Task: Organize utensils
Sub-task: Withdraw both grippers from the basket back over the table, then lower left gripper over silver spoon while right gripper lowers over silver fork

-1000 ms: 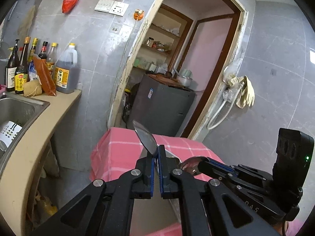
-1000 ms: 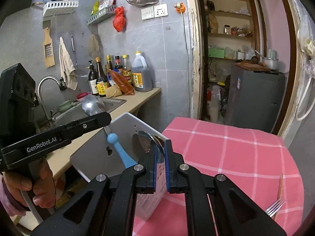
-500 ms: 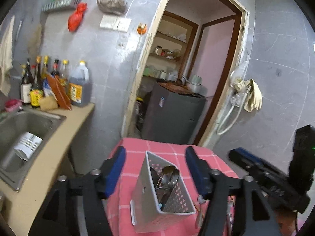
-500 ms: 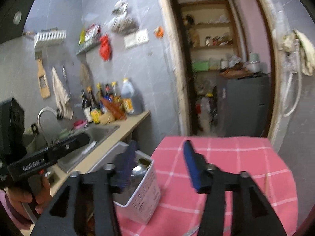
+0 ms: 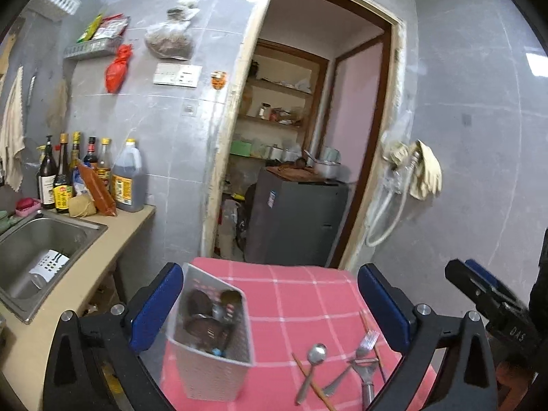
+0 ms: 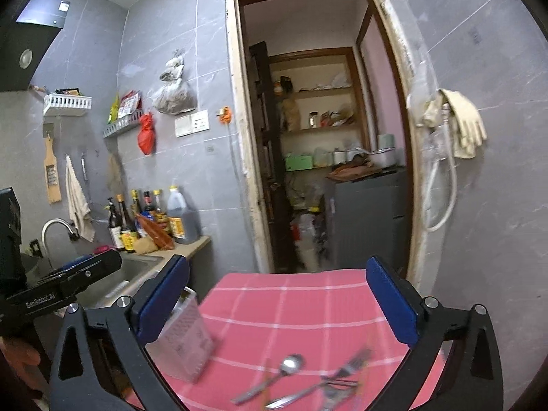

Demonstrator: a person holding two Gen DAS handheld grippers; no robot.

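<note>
Claws, left (image 5: 267,303) and right (image 6: 275,296), have just opened wide, empty; spoons sit in basket (image 5: 212,366), lower centre

A white utensil basket (image 5: 209,349) stands at the left edge of the pink checked tablecloth (image 5: 308,294), hard by the counter (image 5: 102,257) and sink (image 5: 41,250). A spoon (image 5: 313,363), fork (image 5: 356,352), chopsticks (image 5: 310,382) and a peeler (image 5: 366,376) clutter the near right corner. The middle and far cloth lie bare, open to the doorway (image 5: 308,137) beyond.
</note>
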